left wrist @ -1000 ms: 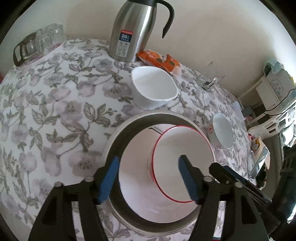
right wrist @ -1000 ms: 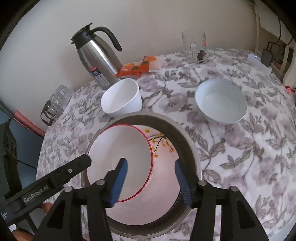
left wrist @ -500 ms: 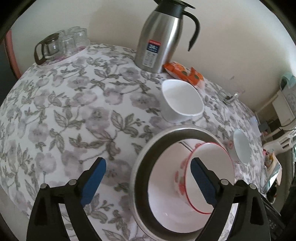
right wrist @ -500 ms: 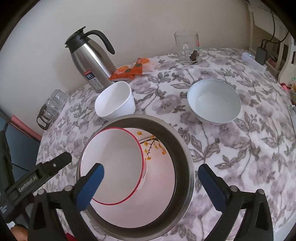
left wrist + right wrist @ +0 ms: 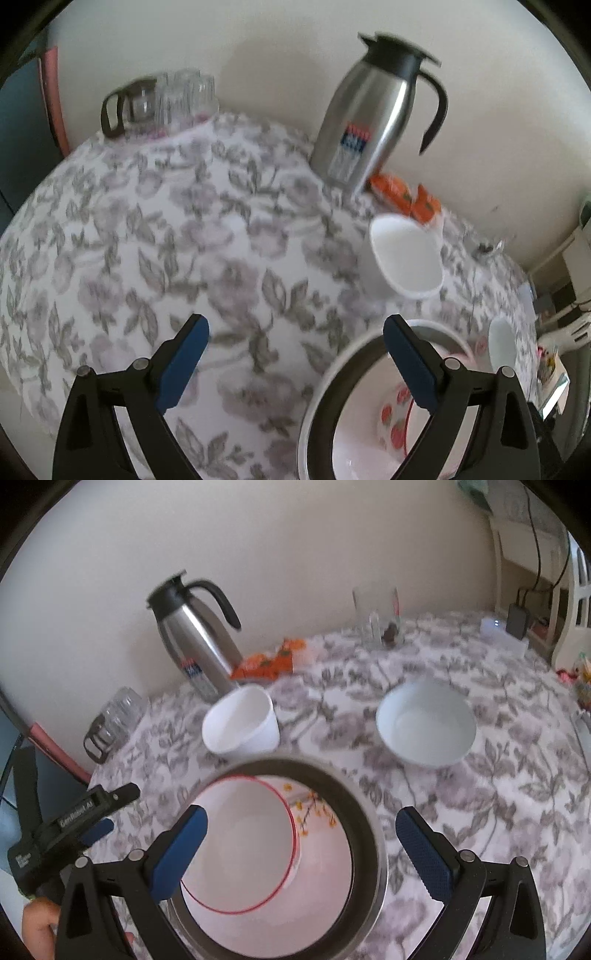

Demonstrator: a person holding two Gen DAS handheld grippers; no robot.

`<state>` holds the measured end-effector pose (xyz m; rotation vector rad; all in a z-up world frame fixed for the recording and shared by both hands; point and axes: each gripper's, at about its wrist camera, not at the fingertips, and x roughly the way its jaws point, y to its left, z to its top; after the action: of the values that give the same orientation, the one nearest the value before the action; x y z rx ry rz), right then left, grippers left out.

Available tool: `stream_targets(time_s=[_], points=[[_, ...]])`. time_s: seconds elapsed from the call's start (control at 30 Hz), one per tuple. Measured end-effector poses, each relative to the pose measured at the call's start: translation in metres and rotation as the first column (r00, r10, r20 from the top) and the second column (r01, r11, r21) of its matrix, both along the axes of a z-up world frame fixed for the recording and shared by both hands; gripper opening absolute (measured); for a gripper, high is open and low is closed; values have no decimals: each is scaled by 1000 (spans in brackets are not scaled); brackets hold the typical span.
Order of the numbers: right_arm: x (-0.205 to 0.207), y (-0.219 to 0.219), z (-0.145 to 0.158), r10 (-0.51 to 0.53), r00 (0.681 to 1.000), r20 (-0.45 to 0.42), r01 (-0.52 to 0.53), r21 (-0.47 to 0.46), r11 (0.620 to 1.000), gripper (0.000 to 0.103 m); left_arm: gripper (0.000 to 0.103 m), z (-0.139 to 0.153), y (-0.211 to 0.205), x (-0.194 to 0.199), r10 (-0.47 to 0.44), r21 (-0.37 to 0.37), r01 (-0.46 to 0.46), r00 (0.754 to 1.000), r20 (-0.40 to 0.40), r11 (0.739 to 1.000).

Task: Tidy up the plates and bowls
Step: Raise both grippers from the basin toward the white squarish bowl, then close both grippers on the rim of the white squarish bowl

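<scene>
Your left hand-held gripper (image 5: pixel 295 360) is released, its blue pads spread wide over bare floral tablecloth with nothing between them. Its right pad overlaps the rim of the large metal-rimmed bowl (image 5: pixel 321 384) at the lower right of that view; whether it touches the rim cannot be told.

Your right hand-held gripper (image 5: pixel 301 849) is also released, jaws at their widest. It hangs above the large metal-rimmed bowl (image 5: pixel 369 823), one pad to each side of it, neither pressing on it. Inside that bowl, a white bowl with a thin red rim (image 5: pixel 243 849) sits tilted toward the left side. An orange flower sprig pattern shows on the big bowl's inner wall beside it. In the left view the red-rimmed bowl's outside (image 5: pixel 397 413) shows red fruit or flower prints.

On the table (image 5: pixel 498 812), just behind the large bowl, stands a squarish white bowl (image 5: pixel 240 725), empty. To its right, apart from it, is a round pale bowl (image 5: pixel 426 725), also empty.

Farther back near the wall stands a steel thermos jug (image 5: pixel 195 646) with a black lid and handle. An orange snack packet (image 5: pixel 266 662) lies just beside it. A clear glass mug (image 5: pixel 376 618) stands further right. A cluster of glassware (image 5: pixel 110 720) sits at the table's left edge.

In the right view, your left hand-held gripper's black body (image 5: pixel 70 827) shows at the lower left, with part of a hand (image 5: pixel 37 926) below it.
</scene>
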<state>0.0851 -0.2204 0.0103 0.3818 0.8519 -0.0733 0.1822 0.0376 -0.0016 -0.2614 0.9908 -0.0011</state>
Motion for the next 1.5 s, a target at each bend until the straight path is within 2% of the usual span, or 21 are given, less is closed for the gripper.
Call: stream_targets(time_s=[0.07,0.17,0.37,0.47,0.7,0.93,1.03,1.2,1.27,1.4,1.5], points=[[2,2,3,12,1000,9,-12,-26,1000,103,96,7,1,4,2,8,-3,999,33,1000],[6,4,3,39,999,9,-38,-18,999,103,96,13,0,12,-10,12,9,999,44,1000],[9,12,10,103,995,18,-102,-57,993,103,96,12,-4,26,-47,23,47,999,-14,999],[11,11,18,124,992,33,-122,-43,992,103,96,12,-2,31,-56,-24,56,998,-24,998],[37,5,50,137,989,54,-132,-80,988,103,96,21,-4,44,-65,-32,65,998,-6,997],[81,6,70,191,981,15,-188,-115,975,102,96,21,-2,65,-72,-101,71,997,-1,992],[103,4,66,205,979,-24,-206,-132,970,98,95,14,-6,79,-114,-140,110,993,-22,984],[138,1,44,200,973,-112,-210,-90,974,84,85,-3,-10,110,-152,-195,133,984,-88,972],[151,2,30,194,968,-156,-209,-83,974,81,84,-10,-11,118,-158,-200,135,981,-109,971],[172,5,6,193,954,-229,-213,-65,975,67,78,-25,-20,132,-190,-193,160,971,-148,968],[186,9,-11,205,940,-274,-222,-31,975,62,77,-37,-28,142,-215,-208,176,960,-180,962]])
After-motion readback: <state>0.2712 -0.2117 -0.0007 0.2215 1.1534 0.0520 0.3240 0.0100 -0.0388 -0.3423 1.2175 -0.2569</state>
